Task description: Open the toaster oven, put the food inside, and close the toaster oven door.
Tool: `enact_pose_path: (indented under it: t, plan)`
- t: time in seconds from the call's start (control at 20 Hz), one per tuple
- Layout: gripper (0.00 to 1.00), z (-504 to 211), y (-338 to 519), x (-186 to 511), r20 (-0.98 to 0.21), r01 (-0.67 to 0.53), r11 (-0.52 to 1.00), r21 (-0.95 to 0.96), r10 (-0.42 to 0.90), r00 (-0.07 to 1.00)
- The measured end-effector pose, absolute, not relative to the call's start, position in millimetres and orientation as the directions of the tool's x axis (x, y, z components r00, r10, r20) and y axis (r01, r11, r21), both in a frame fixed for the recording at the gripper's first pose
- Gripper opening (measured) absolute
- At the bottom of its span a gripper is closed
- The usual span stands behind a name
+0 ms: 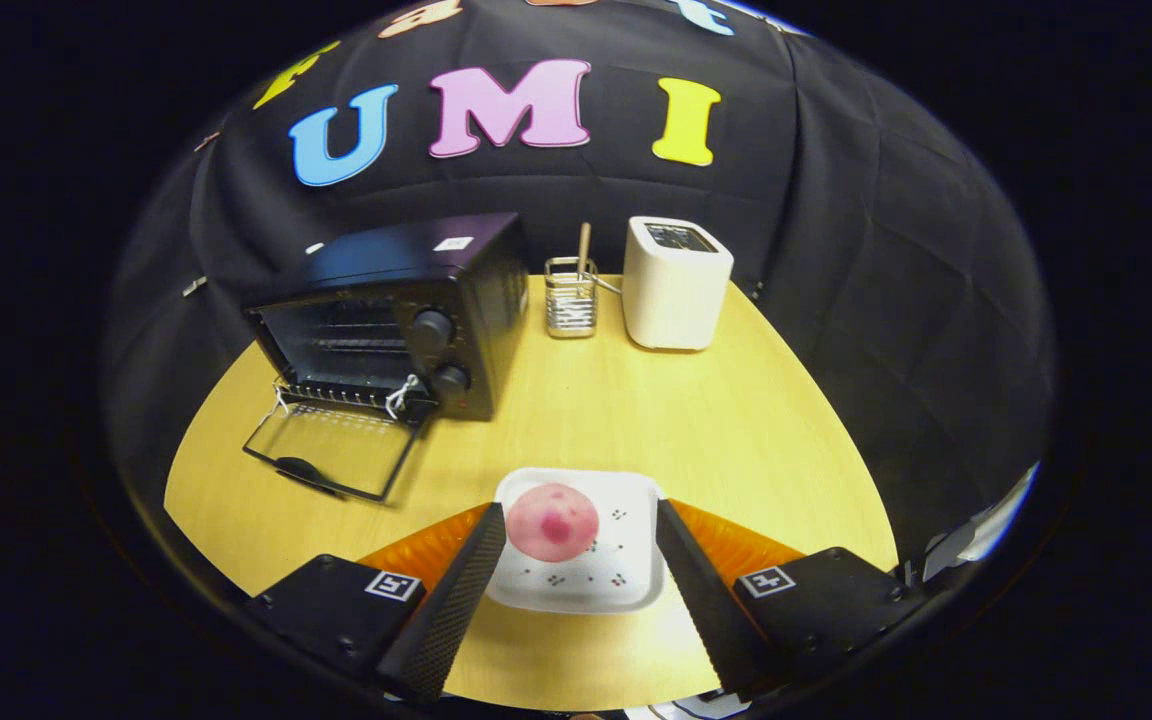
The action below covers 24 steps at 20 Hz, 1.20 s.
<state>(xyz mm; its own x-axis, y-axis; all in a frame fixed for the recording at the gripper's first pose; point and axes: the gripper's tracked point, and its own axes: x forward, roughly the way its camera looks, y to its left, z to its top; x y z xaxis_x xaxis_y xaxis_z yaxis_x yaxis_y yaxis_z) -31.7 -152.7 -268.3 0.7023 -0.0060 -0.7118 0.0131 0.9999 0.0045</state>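
Oven open, food not yet loaded.

On the yellow wooden desk (pixel 636 420), the black toaster oven (pixel 391 315) has its glass door (pixel 331 450) dropped flat — the round pink food (pixel 553 522) sits on a white square plate (pixel 626 585) between the spread, empty tongs (pixel 581 560); loading and closing remain.

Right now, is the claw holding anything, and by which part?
Nothing is held. The claw is open, its fingers on either side of the plate with the pink food.

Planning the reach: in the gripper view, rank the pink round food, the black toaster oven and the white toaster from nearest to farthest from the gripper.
From the open gripper:
1. Pink round food, on the white square plate between the fingers.
2. Black toaster oven, ahead left, door open.
3. White toaster, far end of the table, ahead right.
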Motion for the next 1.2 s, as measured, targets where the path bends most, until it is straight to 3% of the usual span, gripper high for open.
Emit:
enact_pose_path:
  t: [0.4,0.85,0.95,1.0,1.1,1.2]
  plan:
    - [1.0,-348.6,-198.2,-45.7,-0.837,0.03,0.998,0.06,0.034,0.546]
    - [0.97,-388.8,-194.7,-40.4,-0.892,-0.055,0.995,0.088,0.103,0.44]
    - [0.86,-388.0,-194.3,-38.7,-0.888,-0.074,0.994,0.08,0.105,0.448]
    - [0.66,-391.3,-194.4,-38.3,-0.891,-0.071,0.994,0.087,0.11,0.44]
    - [0.5,-390.7,-194.4,-40.2,-0.899,-0.05,0.993,0.109,0.12,0.42]
    - [0.4,-388.9,-200.0,-41.1,-0.906,-0.053,0.992,0.112,0.124,0.404]
